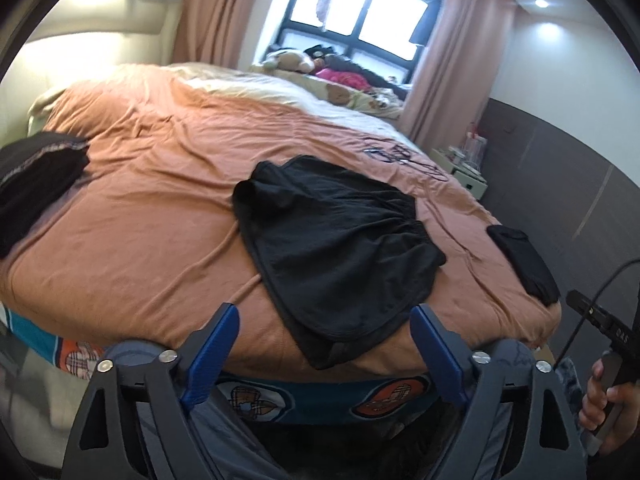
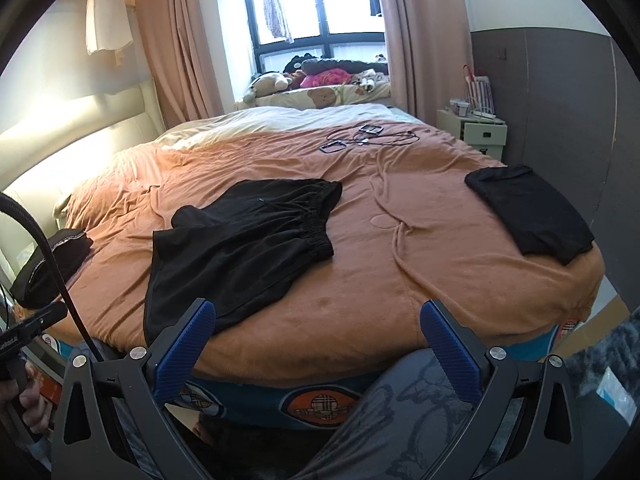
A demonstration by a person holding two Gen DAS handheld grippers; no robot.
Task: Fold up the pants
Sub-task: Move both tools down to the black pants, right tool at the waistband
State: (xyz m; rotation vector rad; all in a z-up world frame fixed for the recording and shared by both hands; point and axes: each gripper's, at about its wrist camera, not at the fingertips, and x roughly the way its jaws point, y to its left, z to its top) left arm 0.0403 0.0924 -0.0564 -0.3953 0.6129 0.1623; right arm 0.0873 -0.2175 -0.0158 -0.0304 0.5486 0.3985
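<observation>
The black pants (image 2: 240, 240) lie flat on the bed (image 2: 400, 280). Both grippers, left (image 1: 326, 344) and right (image 2: 318, 340), hang wide and hold nothing. A one-layer pinch could bunch them.

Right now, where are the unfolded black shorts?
In both wrist views the black shorts lie spread on the orange bedcover near its front edge, left of the folded black garment.
</observation>
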